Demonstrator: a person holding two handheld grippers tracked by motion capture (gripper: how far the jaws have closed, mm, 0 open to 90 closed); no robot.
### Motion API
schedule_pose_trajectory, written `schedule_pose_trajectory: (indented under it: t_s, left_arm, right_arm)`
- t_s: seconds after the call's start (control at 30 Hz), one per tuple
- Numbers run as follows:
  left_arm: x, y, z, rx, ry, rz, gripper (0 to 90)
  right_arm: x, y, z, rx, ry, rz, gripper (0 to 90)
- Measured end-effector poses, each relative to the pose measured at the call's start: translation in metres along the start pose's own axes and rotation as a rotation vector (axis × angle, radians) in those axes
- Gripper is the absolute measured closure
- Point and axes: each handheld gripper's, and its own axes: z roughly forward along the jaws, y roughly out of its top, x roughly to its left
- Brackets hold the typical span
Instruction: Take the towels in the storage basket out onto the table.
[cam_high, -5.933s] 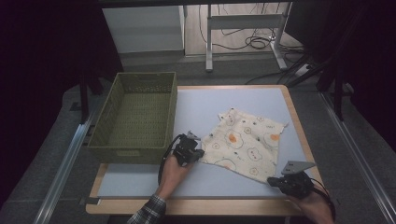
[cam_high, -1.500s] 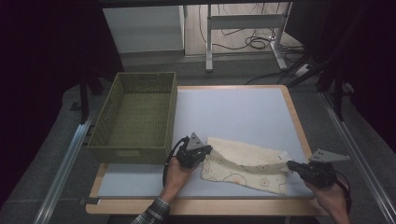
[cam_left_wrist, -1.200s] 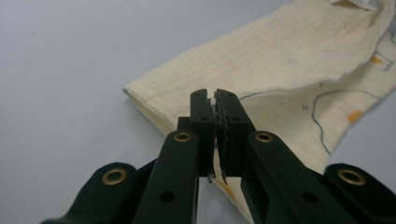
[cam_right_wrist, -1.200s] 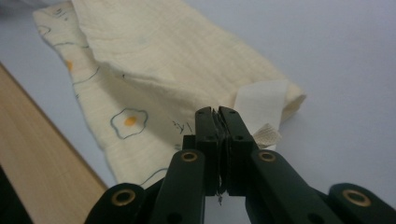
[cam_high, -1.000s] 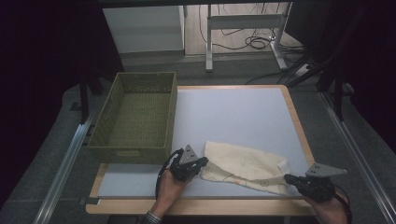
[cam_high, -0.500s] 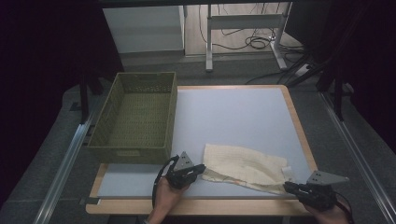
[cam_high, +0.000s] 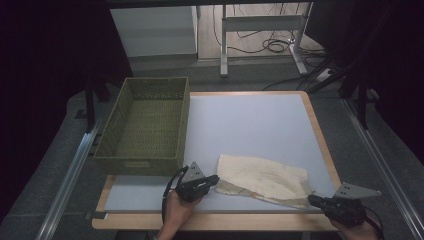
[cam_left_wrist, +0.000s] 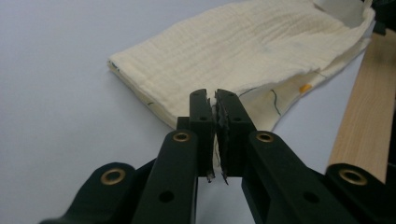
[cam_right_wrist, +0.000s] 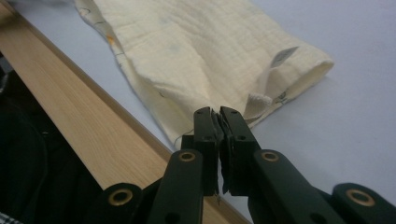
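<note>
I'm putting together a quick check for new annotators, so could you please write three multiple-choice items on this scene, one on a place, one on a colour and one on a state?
1. Where does the cloth lie on the table?
A. by the far edge
B. near the front edge, right of the basket
C. inside the basket

2. What colour is the basket?
A. green
B. red
C. white

3. How do the left tool and right tool stand?
A. both wide open above the cloth
B. one shut, one open
C. both shut on the cloth's edge

Answers: 1 B, the high view shows it near the wooden front rim; 2 A, its woven walls are olive green; 3 C, both gripper views show fabric pinched between closed jaws.
</note>
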Motion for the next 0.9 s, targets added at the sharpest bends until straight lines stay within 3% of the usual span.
schedule_pose_trajectory:
  t_s: [0.03, 0.1, 0.23, 0.43, 0.67, 0.77, 0.9]
  left_arm:
    - [0.0, 0.0, 0.0, 0.0, 0.0, 0.0, 83.4]
    - [0.0, -0.003, 0.005, 0.047, -0.023, -0.006, 73.3]
    - [-0.004, -0.005, 0.004, 0.054, -0.015, 0.004, 63.8]
    - [-0.005, 0.007, -0.002, 0.047, -0.02, 0.016, 57.3]
    - [-0.004, 0.018, 0.013, 0.077, -0.015, 0.044, 53.8]
    - [0.0, 0.026, 0.022, 0.076, 0.001, 0.038, 51.7]
    - [0.008, 0.038, 0.035, 0.081, 0.03, 0.033, 51.3]
  right_arm:
    - [0.0, 0.0, 0.0, 0.0, 0.0, 0.0, 85.7]
    - [0.0, 0.0, -0.002, -0.006, 0.012, 0.01, 82.0]
    - [0.003, 0.004, -0.005, -0.007, 0.027, 0.008, 77.5]
    - [0.008, 0.018, -0.014, -0.001, 0.033, -0.009, 74.3]
    - [0.008, 0.034, -0.013, 0.017, 0.009, -0.024, 71.6]
    - [0.001, 0.039, -0.005, 0.019, -0.001, -0.016, 71.3]
    - [-0.017, 0.047, 0.009, 0.002, -0.046, 0.003, 71.8]
